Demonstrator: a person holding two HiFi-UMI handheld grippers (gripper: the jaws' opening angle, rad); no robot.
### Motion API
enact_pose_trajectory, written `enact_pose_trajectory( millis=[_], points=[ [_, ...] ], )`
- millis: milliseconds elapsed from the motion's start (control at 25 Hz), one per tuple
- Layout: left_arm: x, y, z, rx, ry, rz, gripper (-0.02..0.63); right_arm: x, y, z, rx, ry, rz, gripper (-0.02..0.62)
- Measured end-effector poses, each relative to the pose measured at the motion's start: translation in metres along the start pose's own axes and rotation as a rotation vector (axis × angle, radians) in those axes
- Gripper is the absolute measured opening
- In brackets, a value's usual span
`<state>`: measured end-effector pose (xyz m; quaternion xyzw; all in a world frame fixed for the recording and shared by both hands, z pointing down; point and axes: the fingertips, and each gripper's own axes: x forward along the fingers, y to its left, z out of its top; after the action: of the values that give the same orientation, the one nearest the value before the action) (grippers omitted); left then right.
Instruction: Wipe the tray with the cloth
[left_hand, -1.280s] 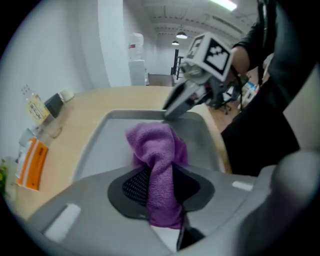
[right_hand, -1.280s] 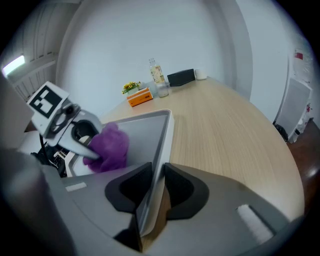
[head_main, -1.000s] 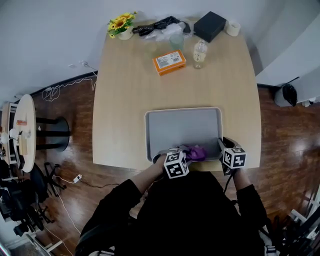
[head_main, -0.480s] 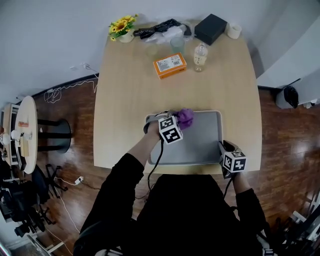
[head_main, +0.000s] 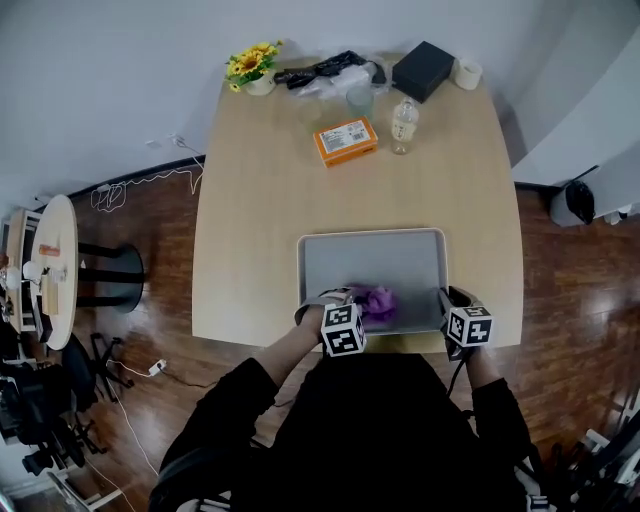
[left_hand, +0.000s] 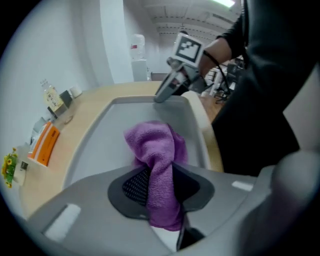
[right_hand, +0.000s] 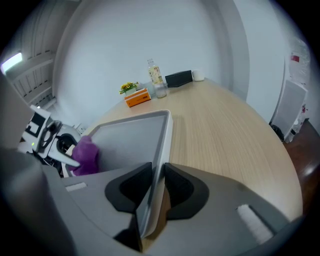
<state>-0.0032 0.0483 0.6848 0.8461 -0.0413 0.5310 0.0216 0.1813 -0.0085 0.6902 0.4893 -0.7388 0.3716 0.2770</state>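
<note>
Two claws were on the job, and each was closed on something. The left claw (left_hand: 159, 186) was clamped on a purple cloth (left_hand: 154, 142), a fold pinched between its pads and the rest bunched out ahead of the tips. The right claw (right_hand: 156, 191) was shut on the rim of the grey tray (head_main: 380, 258) at about 4 o'clock of the tray in the head view, apparently to steady it. The tray lay on the pale wooden worktop (head_main: 255, 200) toward its 6 o'clock edge, just in front of the person. The cloth sat inside the tray at about 6 o'clock of its floor, close to the near wall and seemingly pressed down onto it. By my reading the wiping was under way, neither unbegun nor plainly finished: cloth gripped and on the tray, tray held. How much of the floor had been covered could not be told, since the grey surface showed no dirt, streak or wet trail anywhere, and the stretch toward 12 o'clock looked as bare as the rest. Left to do, as I judged it, were passes over whatever remained, then lifting the cloth out and letting go of the rim. An orange box (head_main: 345, 141), a clear bottle (head_main: 404, 122), a black box (head_main: 423, 70) and a pot of sunflowers (head_main: 253, 68) stood well apart from the tray at the worktop's 12 o'clock end.
</note>
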Motion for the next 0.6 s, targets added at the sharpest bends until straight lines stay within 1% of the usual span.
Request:
enact_pose_trajectory(
  millis=[40,80,120,200,280,320,400,600],
  points=[
    [-0.001,-0.021,-0.002,0.004,-0.01,-0.03,0.084,0.0,0.0,0.0,0.0,0.001,-0.003,0.084],
    [-0.003,-0.035,-0.004,-0.004,-0.023,-0.038,0.084,0.0,0.0,0.001,-0.001,0.003,-0.005,0.084],
    [-0.005,-0.041,-0.006,-0.021,-0.037,-0.028,0.07,0.0,0.0,0.001,-0.001,0.004,-0.007,0.084],
    [-0.006,-0.041,-0.012,-0.062,-0.05,-0.013,0.077,0.0,0.001,0.001,-0.002,0.01,-0.011,0.084],
    [-0.006,-0.031,-0.016,-0.069,-0.047,-0.023,0.081,-0.001,0.002,0.001,-0.002,0.014,-0.01,0.084],
    [-0.006,-0.022,-0.018,-0.063,-0.044,-0.022,0.083,-0.001,0.003,0.001,-0.001,0.016,-0.008,0.084],
    [-0.007,0.007,-0.021,-0.054,-0.033,0.008,0.083,-0.001,0.004,0.002,0.003,0.016,-0.001,0.084],
    [-0.012,0.114,-0.036,-0.098,0.026,0.147,0.084,-0.001,0.006,0.003,0.015,0.0,0.009,0.084]
  ],
)
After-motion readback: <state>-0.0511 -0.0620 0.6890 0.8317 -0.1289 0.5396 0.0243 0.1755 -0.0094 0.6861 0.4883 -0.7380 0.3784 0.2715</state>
